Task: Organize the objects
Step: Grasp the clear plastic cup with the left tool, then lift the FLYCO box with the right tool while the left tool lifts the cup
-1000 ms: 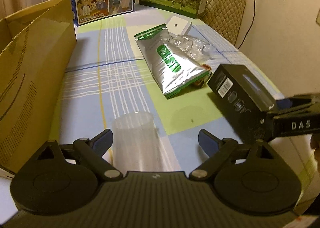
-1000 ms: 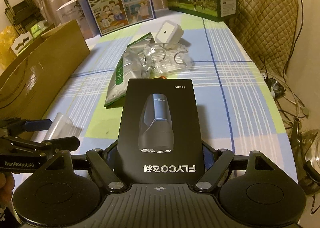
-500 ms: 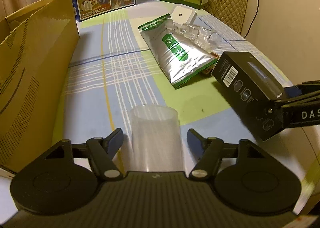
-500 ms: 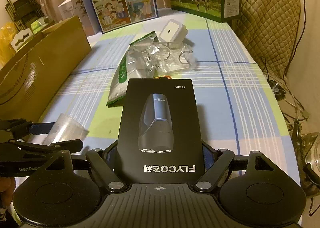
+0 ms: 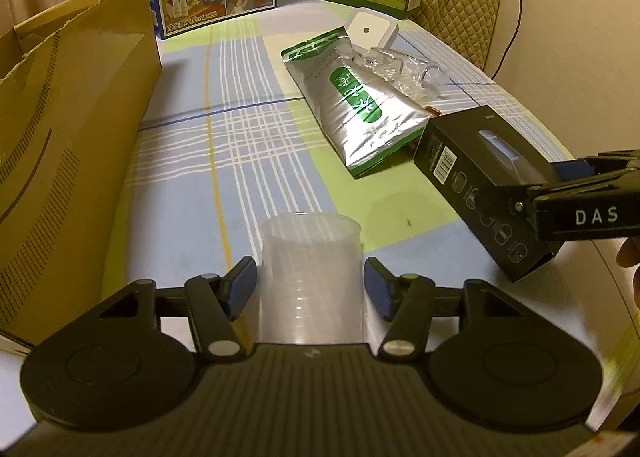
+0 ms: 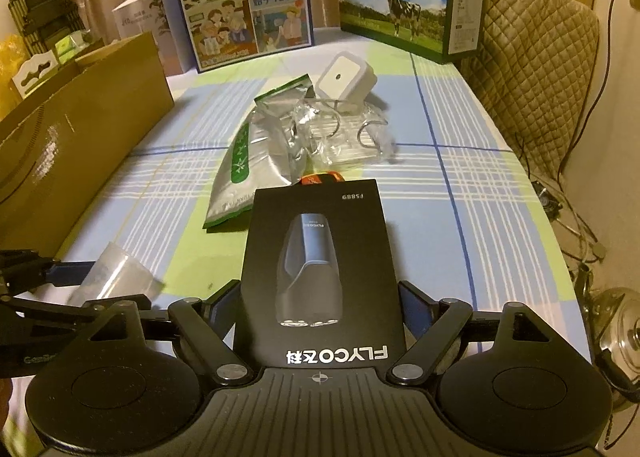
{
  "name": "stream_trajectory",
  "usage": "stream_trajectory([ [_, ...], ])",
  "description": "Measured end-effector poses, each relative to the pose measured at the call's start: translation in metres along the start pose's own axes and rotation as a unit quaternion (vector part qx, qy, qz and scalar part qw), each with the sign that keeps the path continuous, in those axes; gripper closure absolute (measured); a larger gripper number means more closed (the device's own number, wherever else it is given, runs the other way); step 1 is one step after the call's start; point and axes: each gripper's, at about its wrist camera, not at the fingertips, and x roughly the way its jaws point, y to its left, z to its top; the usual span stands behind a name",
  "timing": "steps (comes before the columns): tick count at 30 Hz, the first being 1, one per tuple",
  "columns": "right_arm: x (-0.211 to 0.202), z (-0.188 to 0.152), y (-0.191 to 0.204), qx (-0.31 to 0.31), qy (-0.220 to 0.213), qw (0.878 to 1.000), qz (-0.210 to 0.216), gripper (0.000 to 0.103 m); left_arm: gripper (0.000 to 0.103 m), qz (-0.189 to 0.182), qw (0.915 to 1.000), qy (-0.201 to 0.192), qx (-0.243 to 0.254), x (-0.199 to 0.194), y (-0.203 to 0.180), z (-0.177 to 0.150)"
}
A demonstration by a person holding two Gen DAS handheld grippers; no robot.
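Near the tabletop's [image 5: 248, 145] front edge, your left claw [image 5: 310, 283] brackets a clear plastic cup [image 5: 312, 257]; whether the blue pads are already pressing on it, you cannot tell. The cup's long axis runs forward along the fingers. Your right claw [image 6: 320, 305] is clenched on a black box [image 6: 316, 261] printed "FLYCO" and "FS889", held above the front right corner. A cardboard box [image 5: 68, 145], probably the destination, stands along the left edge, nearer your left claw. Milk cartons [image 6: 244, 5] at the far edge read "1956".
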Motion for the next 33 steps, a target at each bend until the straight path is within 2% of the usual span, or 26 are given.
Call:
stream_trajectory([
  [10,0.004,0.003,0.001,0.002,0.001,1.000,-0.011,0.024,0.050,0.002,0.9999,-0.001,0.010,0.000,-0.001,0.000],
  [14,0.005,0.005,0.001,0.003,0.000,1.000,-0.011,0.024,0.056,0.004,0.9999,-0.002,0.015,0.000,-0.002,0.002],
  [27,0.014,0.005,0.010,-0.023,0.016,0.999,-0.033,0.026,0.056,0.002,0.9999,-0.006,0.010,0.000,-0.002,0.003],
  [33,0.008,0.002,0.010,-0.019,0.003,0.999,-0.040,0.026,0.056,0.000,0.9999,-0.011,0.011,-0.004,-0.003,0.004],
])
